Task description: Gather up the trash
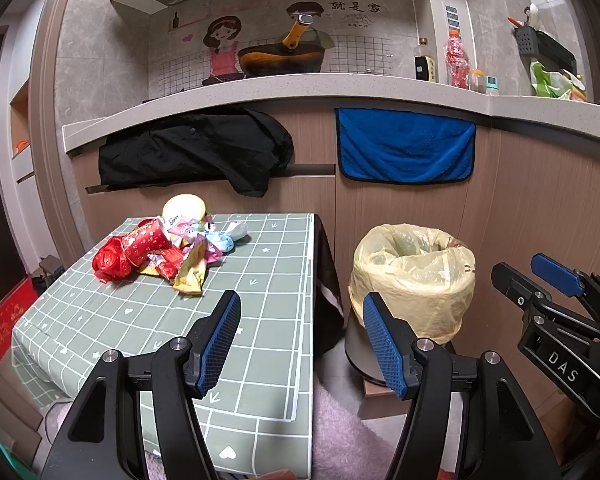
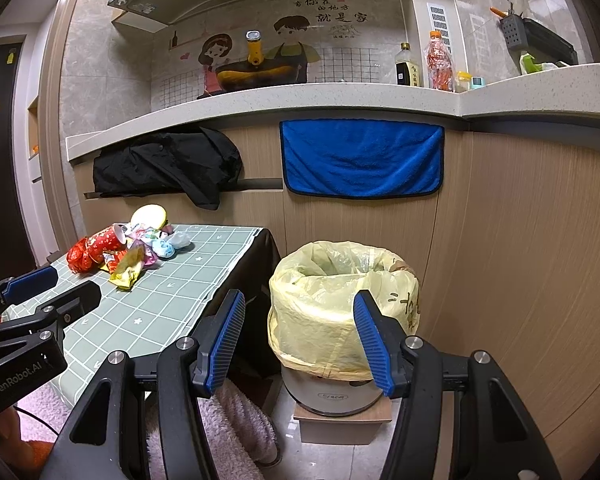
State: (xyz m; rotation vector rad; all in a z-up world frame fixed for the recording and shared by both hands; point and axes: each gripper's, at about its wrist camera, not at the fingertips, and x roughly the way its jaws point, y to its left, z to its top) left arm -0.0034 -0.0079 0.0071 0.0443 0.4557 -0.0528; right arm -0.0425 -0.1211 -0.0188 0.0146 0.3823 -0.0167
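Note:
A pile of trash [image 1: 167,250] lies at the far left of the small table [image 1: 259,320] with a green checked cloth: a red paper cup [image 1: 145,242], red crumpled wrap, a yellow wrapper [image 1: 189,274], pastel wrappers and a yellow lid. It also shows in the right wrist view [image 2: 127,250]. A bin with a yellow bag [image 1: 414,276] stands on the floor right of the table, also in the right wrist view [image 2: 340,308]. My left gripper [image 1: 300,340] is open and empty over the table's near right edge. My right gripper [image 2: 297,340] is open and empty in front of the bin.
A kitchen counter [image 1: 300,92] runs behind, with a black jacket [image 1: 195,152] and a blue towel [image 1: 406,146] hanging from it. Bottles and a wok stand on top. A pink fluffy rug [image 2: 239,432] lies on the floor. The bin sits on a low wooden block [image 2: 340,420].

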